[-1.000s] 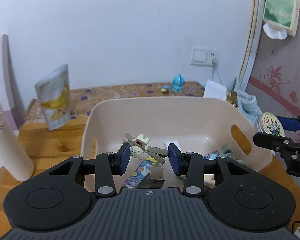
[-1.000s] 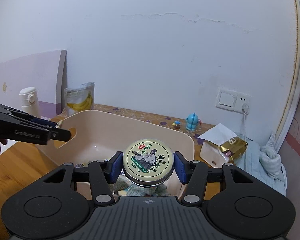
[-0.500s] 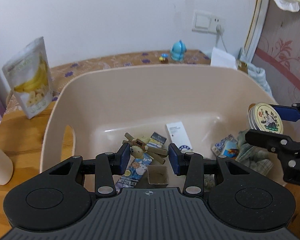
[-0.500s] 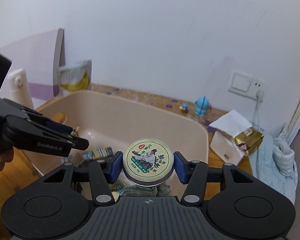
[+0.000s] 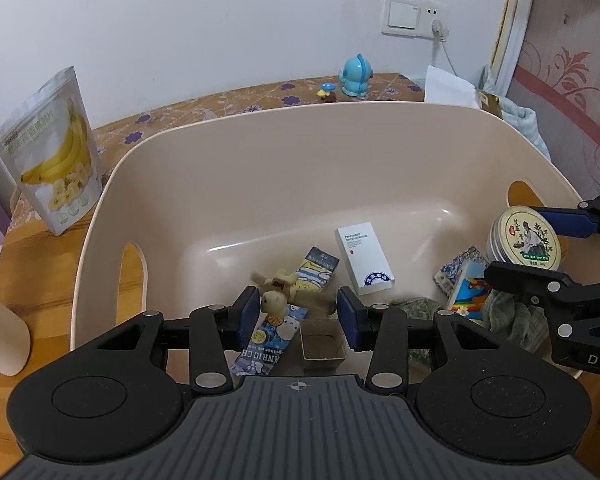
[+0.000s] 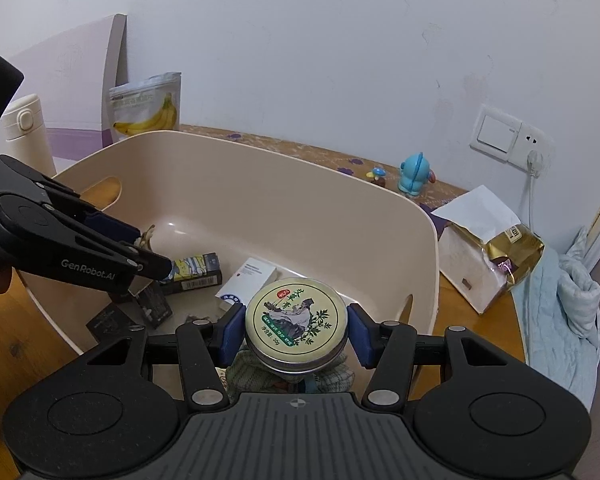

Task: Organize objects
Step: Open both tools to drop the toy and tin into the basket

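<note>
Since a second ago both grippers have dipped into the beige tub [image 5: 148, 184]; its floor now fills the views. The left gripper [image 5: 298, 314] has just opened a little: the small toy figure [image 5: 274, 300], blurred, sits against the left pad, clear of the right one, above the tub's packets. The right gripper [image 6: 296, 334] has also just been widening; the round tin [image 6: 296, 318] lies between its pads with slim gaps showing, over a green cloth [image 6: 244, 372]. Beyond, a banana-chip bag [image 5: 54, 152] stands on the tabletop [image 5: 32, 248].
</note>
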`<state>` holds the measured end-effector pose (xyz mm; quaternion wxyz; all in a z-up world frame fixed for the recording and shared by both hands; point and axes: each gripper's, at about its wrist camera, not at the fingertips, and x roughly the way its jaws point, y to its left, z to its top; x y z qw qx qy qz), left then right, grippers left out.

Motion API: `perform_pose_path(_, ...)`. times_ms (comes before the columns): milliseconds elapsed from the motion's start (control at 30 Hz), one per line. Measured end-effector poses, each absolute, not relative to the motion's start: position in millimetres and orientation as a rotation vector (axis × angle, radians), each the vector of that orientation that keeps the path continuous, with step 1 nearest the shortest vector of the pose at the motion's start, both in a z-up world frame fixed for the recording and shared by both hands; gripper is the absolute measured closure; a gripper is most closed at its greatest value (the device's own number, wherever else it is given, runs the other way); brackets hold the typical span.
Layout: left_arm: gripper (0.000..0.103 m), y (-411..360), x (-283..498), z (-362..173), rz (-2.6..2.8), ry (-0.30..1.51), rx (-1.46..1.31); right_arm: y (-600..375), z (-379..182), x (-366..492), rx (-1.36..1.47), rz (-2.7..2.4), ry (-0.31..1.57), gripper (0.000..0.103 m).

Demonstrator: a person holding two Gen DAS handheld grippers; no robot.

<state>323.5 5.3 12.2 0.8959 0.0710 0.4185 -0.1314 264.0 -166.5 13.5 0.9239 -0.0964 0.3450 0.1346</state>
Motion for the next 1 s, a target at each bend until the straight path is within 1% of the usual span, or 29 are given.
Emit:
perform_pose_path(33, 0.054, 4.8, 323.1, 12.5, -0.270, 0.865, 0.153, -166.5, 13.5, 263.7, -0.199, 0.272, 0.707, 0.043)
perform_pose_path(67, 0.046, 4.4, 322.4, 13.0, -0.266, 0.861, 0.156, -166.9, 14.2, 263.5, -0.198, 0.271, 0.703, 0.041)
perform_pose_path(100, 0.042, 4.4, 321.1, 14.2, -0.260, 0.853, 0.155, -167.8, 14.9, 262.8, -0.193, 0.273, 0.699, 0.038)
perform_pose_path(133, 0.034, 4.5, 319.7, 15.9, -0.255, 0.845, 0.151, -168.6, 16.0, 261.1, -0.187, 0.274, 0.694, 0.034)
perform_pose_path(167, 0.030, 4.5, 318.5, 17.8, -0.248, 0.835, 0.147, -169.2, 17.5, 259.1, -0.180, 0.274, 0.687, 0.031)
perform_pose_path(233, 0.028, 5.2, 315.6, 22.5, -0.235, 0.814, 0.139, -170.6, 20.7, 255.9, -0.171, 0.272, 0.675, 0.025)
perform_pose_path(300, 0.027, 6.0, 311.6, 27.8, -0.234, 0.799, 0.131, -172.4, 24.8, 252.2, -0.162, 0.269, 0.664, 0.022)
perform_pose_path(367, 0.023, 7.0, 306.4, 31.9, -0.236, 0.787, 0.122, -174.2, 29.2, 248.6, -0.155, 0.264, 0.653, 0.015)
perform_pose_path(400, 0.023, 7.2, 303.8, 34.0, -0.234, 0.782, 0.118, -175.3, 31.3, 246.7, -0.152, 0.263, 0.646, 0.010)
perform_pose_path(433, 0.022, 7.4, 301.1, 36.0, -0.232, 0.777, 0.116, -176.3, 33.2, 244.6, -0.148, 0.261, 0.640, 0.007)
perform_pose_path(567, 0.021, 8.2, 289.5, 41.9, -0.226, 0.760, 0.111, -179.2, 40.6, 236.9, -0.122, 0.255, 0.623, 0.001)
perform_pose_path(1000, 0.019, 14.4, 246.6, 69.8, -0.200, 0.691, 0.093, -193.4, 51.7, 212.3, -0.015, 0.249, 0.628, 0.000)
